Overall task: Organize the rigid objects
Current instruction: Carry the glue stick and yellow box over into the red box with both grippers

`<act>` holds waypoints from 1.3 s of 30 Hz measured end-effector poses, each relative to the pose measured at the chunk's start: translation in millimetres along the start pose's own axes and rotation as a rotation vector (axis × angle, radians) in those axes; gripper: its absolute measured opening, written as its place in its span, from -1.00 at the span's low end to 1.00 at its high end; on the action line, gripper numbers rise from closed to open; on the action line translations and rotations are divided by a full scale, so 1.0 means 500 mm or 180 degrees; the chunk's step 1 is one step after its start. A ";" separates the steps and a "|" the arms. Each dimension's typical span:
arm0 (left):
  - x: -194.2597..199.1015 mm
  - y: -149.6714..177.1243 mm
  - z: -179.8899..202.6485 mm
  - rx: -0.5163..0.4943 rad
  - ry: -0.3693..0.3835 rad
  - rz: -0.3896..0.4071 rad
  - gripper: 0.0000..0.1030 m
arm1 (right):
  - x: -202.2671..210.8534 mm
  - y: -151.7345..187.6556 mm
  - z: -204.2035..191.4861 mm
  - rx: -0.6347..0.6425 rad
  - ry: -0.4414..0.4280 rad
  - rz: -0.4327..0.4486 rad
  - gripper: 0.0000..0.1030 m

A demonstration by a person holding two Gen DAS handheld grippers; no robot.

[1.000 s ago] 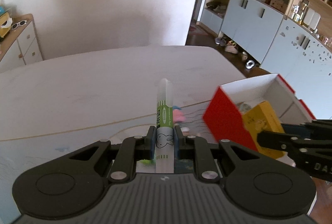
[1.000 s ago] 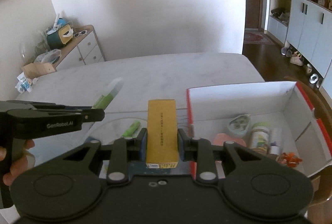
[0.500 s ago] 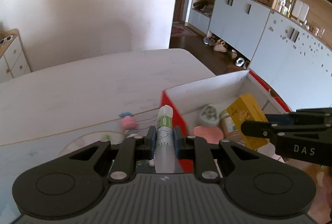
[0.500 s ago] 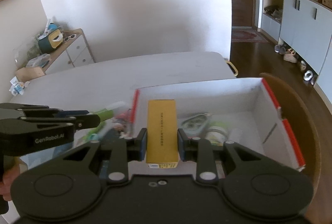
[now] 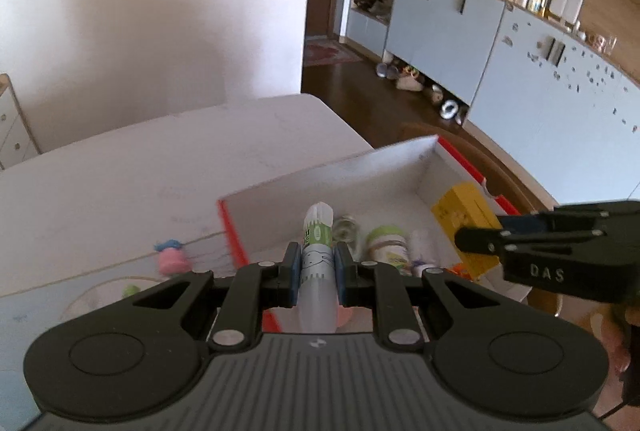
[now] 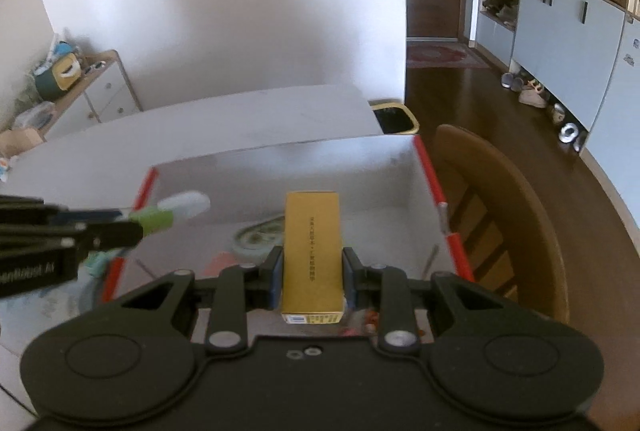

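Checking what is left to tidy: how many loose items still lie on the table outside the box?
2 visible: a pink toy just left of the red-and-white box, and a small green item nearer the left gripper. The gripper body may hide more.

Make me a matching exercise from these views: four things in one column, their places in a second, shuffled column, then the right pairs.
Things:
1. green-labelled tube
2. yellow carton
3. pink toy
4. white-capped jar

Places:
A. on the table outside the box
B. in the right gripper
C. lying in the box
D. in the left gripper

Pairs: 1-D, 2-B, 3-A, 4-C
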State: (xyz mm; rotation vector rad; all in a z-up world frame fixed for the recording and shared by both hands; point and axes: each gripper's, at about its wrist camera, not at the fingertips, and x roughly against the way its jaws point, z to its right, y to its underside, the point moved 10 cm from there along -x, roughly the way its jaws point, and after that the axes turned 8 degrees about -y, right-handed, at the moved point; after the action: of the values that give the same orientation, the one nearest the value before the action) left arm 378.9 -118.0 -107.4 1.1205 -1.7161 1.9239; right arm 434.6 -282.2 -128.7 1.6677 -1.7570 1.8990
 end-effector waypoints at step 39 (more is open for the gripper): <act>-0.211 0.110 0.134 0.0081 0.0016 -0.1244 -0.67 | -0.089 0.061 0.075 0.0018 -0.0094 -0.0491 -0.38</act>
State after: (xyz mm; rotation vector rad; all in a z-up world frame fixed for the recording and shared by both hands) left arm 430.1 -166.7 -224.5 1.3423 -1.3488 1.7054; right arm 456.4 -294.8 -189.2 1.7851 -1.5826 1.8241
